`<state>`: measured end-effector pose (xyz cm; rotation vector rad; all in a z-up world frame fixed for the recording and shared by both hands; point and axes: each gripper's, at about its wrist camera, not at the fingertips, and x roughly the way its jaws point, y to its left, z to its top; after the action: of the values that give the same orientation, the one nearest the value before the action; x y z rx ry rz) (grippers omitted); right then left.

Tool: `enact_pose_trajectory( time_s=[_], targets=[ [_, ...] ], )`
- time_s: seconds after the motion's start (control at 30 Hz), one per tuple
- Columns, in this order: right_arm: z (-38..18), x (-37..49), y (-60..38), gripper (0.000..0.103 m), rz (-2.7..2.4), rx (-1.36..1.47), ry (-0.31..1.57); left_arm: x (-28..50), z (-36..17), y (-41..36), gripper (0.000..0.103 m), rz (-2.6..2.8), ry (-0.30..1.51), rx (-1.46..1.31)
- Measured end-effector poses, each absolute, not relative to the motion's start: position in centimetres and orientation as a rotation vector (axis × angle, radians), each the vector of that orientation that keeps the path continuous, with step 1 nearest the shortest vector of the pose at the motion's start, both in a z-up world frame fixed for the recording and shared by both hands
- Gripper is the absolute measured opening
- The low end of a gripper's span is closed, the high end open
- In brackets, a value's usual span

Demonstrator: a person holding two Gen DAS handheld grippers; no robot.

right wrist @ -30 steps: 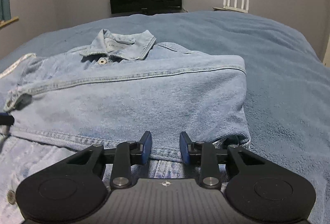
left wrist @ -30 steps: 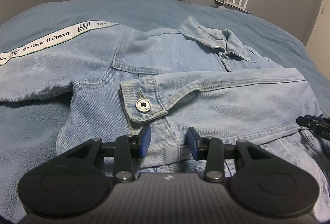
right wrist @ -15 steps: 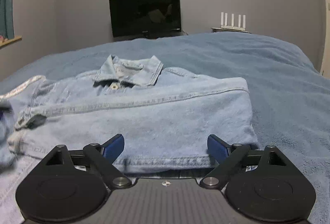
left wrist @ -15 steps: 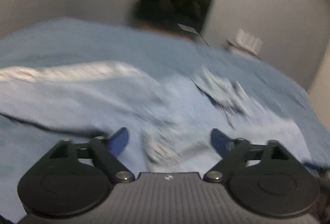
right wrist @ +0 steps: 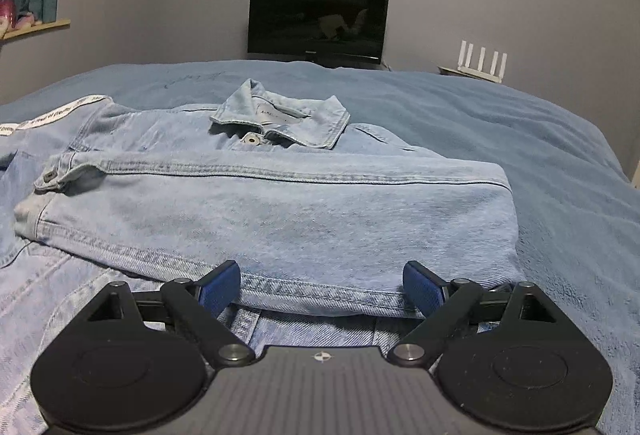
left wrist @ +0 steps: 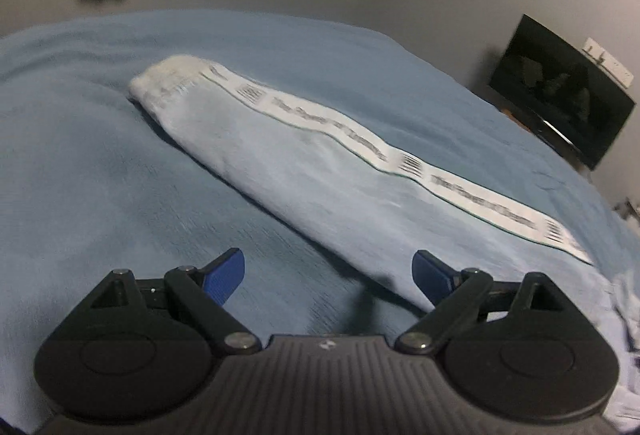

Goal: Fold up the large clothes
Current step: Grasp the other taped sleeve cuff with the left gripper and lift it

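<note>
A blue blanket-covered bed (right wrist: 520, 123) fills a grey-walled room with a dark TV (right wrist: 318, 19). The denim jacket (right wrist: 280, 203) lies on it, 1 sleeve folded across its front. My right gripper (right wrist: 321, 285) hovers wide open at its hem, holding nothing. My left gripper (left wrist: 328, 273), also spread and empty, faces the outstretched sleeve (left wrist: 280, 171); its white lettered stripe (left wrist: 400, 159) is too blurred to read.

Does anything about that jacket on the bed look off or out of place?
One sleeve, the one with the printed white strip, lies stretched out across the bed, while the other sleeve is folded across the jacket's chest. Nothing looks damaged.
</note>
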<state>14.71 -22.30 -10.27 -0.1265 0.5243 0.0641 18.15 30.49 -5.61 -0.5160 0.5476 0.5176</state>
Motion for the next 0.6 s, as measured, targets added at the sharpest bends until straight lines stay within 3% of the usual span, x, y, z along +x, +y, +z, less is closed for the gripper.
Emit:
enact_pose_trajectory(
  time_s=[0.3, 0.6],
  targets=[
    [-11.3, 14.9, -22.5, 0.092, 0.069, -0.126, 0.538, 17.1, -9.0, 38.1, 0.085, 0.594, 0.346, -0.742],
    [-11.8, 15.1, -22.6, 0.095, 0.079, -0.123, 0.545, 18.5, -9.3, 44.1, 0.08, 0.608, 0.322, -0.786]
  ],
)
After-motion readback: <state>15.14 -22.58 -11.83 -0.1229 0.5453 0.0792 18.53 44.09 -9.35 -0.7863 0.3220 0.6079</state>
